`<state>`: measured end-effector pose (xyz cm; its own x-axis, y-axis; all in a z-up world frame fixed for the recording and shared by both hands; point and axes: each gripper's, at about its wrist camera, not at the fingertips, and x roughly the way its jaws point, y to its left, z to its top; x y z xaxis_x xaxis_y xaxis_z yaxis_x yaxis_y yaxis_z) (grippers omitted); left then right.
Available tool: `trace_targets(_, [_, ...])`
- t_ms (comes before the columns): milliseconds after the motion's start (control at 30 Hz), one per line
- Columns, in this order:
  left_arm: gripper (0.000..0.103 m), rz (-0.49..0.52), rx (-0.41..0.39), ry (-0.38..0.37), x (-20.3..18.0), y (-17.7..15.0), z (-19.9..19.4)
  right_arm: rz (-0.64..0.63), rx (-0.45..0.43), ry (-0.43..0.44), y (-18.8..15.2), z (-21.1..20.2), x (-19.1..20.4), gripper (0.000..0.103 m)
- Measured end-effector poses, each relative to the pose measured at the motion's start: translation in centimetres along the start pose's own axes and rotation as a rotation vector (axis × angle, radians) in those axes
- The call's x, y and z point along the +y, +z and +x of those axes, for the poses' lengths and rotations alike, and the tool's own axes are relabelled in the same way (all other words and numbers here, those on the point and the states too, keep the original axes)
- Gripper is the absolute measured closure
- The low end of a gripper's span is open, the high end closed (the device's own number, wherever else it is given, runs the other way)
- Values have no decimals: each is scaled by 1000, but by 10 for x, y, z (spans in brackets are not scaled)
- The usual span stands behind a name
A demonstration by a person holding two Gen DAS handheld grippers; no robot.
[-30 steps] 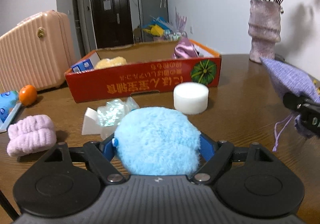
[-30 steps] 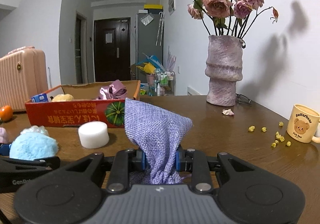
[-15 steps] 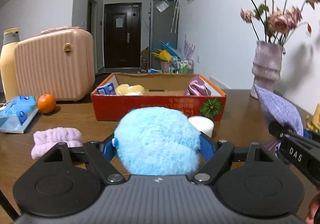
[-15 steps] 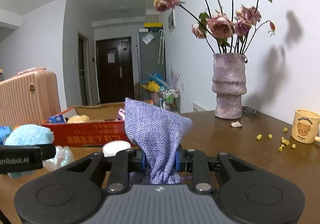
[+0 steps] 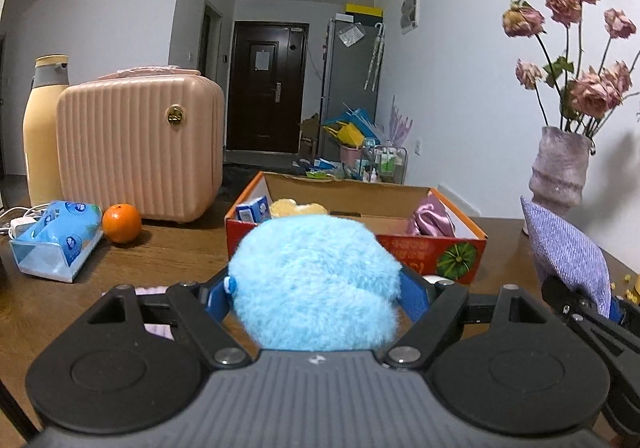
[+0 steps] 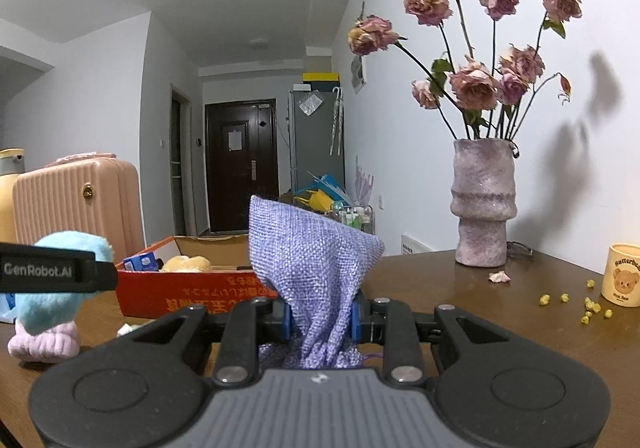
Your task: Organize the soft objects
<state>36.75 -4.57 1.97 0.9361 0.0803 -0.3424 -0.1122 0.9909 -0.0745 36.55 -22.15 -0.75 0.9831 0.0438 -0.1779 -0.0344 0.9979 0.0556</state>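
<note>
A fluffy light-blue plush ball (image 5: 316, 284) fills my left gripper (image 5: 316, 294), whose blue pads press on both its sides; it is lifted above the table. My right gripper (image 6: 320, 314) is shut on a purple woven drawstring pouch (image 6: 310, 272), which stands up from the jaws. Ahead lies an open red cardboard box (image 5: 452, 244) holding a pink satin item (image 5: 434, 216), a yellow soft thing (image 5: 294, 207) and a small blue carton (image 5: 252, 208). In the right wrist view the blue ball (image 6: 60, 248) and the left gripper's arm sit at the left, the box (image 6: 192, 298) behind.
A pink suitcase (image 5: 140, 152), a cream bottle (image 5: 42, 128), an orange (image 5: 121, 223) and a tissue pack (image 5: 56, 238) stand at the left. A pink fuzzy band (image 6: 44, 342) lies on the table. At the right are a vase of dried roses (image 6: 482, 204), a bear mug (image 6: 622, 280) and yellow crumbs (image 6: 588, 306).
Both grippers have risen and tilted up with their loads, so the views show more of the room. The white foam puck and plastic wrap have dropped behind the blue ball.
</note>
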Motion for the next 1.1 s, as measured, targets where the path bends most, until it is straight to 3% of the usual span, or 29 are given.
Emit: trace_targets(1100, [22,-56,-61,64,29,39,65,-33,-59,29,18,78,42,78])
